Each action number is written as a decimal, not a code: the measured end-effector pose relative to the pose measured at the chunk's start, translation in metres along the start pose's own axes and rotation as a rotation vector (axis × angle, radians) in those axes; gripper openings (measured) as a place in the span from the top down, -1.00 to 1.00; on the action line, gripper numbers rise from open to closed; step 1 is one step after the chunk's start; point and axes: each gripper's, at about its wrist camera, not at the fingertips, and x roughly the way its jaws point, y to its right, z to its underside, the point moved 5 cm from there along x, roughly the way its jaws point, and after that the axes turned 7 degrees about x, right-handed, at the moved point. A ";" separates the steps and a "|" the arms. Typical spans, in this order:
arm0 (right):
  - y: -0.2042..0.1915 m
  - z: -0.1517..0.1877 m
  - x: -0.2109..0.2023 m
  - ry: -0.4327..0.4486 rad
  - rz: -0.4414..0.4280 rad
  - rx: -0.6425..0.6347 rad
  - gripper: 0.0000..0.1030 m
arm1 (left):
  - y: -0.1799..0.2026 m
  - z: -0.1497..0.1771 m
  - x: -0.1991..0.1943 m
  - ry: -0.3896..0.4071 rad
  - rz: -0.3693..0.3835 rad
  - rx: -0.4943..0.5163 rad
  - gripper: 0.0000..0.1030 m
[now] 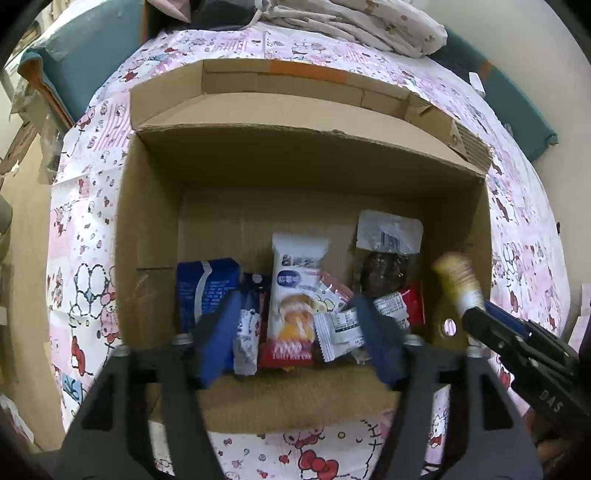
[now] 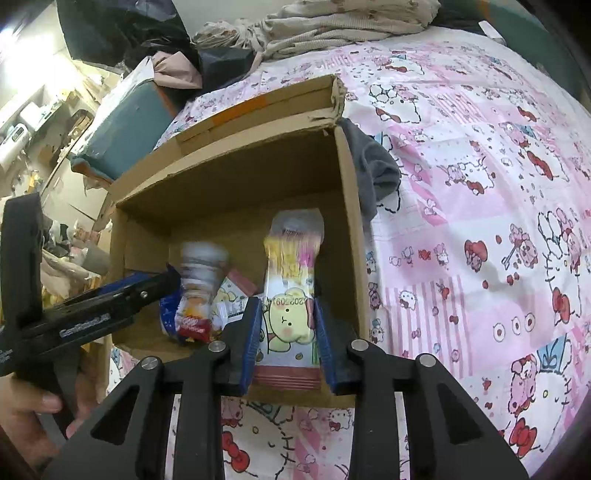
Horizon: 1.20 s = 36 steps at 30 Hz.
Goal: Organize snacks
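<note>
An open cardboard box [image 1: 295, 134] [image 2: 236, 162] stands on a pink cartoon-print sheet and holds several snack packets. My left gripper [image 1: 299, 332] [image 2: 171, 280] hangs over the box's near side, open. A white and orange rice-cake packet [image 1: 297, 295] [image 2: 201, 284] stands between its blue fingers [image 1: 221, 332], and neither pad presses on it; it looks blurred in the right wrist view. My right gripper [image 2: 284, 306] [image 1: 476, 314] is shut on a yellow cartoon-print packet [image 2: 291, 295] [image 1: 458, 280], held upright over the box's right side.
In the box lie a blue packet [image 1: 207, 286], a dark snack in a clear pack [image 1: 386, 258], a red packet [image 1: 415, 304] and small white sachets [image 1: 338, 325]. A grey cloth [image 2: 373, 177] lies against the box's right wall. Bundled fabric [image 1: 351, 22] lies behind. A hand [image 2: 29, 417] holds the left gripper.
</note>
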 end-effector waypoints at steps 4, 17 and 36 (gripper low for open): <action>0.000 -0.001 -0.012 0.027 -0.027 0.014 -0.11 | -0.003 0.004 -0.016 0.039 -0.013 0.023 -0.49; -0.021 0.011 -0.072 0.240 -0.102 0.003 -0.86 | -0.032 0.039 -0.084 0.160 -0.052 0.034 -0.50; -0.049 0.091 -0.100 0.319 -0.006 -0.081 -1.00 | -0.066 0.114 -0.150 0.340 -0.120 -0.016 -0.99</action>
